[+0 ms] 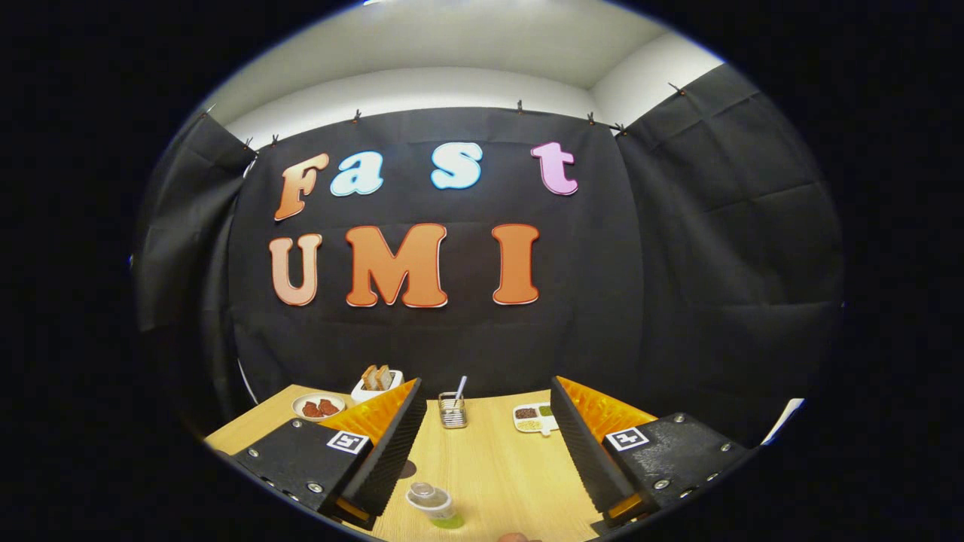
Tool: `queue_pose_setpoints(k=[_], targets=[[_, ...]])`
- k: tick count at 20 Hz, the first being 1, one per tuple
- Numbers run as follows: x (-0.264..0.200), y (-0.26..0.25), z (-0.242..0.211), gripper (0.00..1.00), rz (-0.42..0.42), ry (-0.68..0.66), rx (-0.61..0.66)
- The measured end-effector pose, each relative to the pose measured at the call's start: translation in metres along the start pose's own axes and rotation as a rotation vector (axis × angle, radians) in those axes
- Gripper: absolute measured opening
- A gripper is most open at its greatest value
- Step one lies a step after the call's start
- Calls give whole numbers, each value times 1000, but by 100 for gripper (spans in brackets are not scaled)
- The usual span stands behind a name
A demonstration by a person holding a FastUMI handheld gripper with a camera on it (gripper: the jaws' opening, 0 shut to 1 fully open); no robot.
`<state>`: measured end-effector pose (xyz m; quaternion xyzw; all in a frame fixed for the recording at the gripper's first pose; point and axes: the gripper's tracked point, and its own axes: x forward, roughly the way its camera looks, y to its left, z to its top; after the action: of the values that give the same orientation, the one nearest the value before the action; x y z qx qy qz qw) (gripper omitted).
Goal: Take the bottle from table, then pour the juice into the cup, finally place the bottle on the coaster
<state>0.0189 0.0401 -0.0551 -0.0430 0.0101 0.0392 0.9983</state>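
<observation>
Fingers [482, 444]: spread wide apart, grasping nothing.
Bottle [433, 503]: stands upright on the wooden tabletop [489, 467], between the fingers, nearer the left one, with green juice at its bottom.
Beyond the fingers: a cutlery holder [453, 410], a sectioned dish [533, 418].

The bottle [433, 503] shows just its cap and top. A small brown thing [515, 537], perhaps the coaster, is cut off below.
</observation>
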Motion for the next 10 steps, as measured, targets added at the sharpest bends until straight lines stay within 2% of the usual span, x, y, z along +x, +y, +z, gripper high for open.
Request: queue_pose_setpoints(k=[6,10], targets=[[1,44,-80,99,97,140,29],[-3,57,-138,98,117,244,-3]])
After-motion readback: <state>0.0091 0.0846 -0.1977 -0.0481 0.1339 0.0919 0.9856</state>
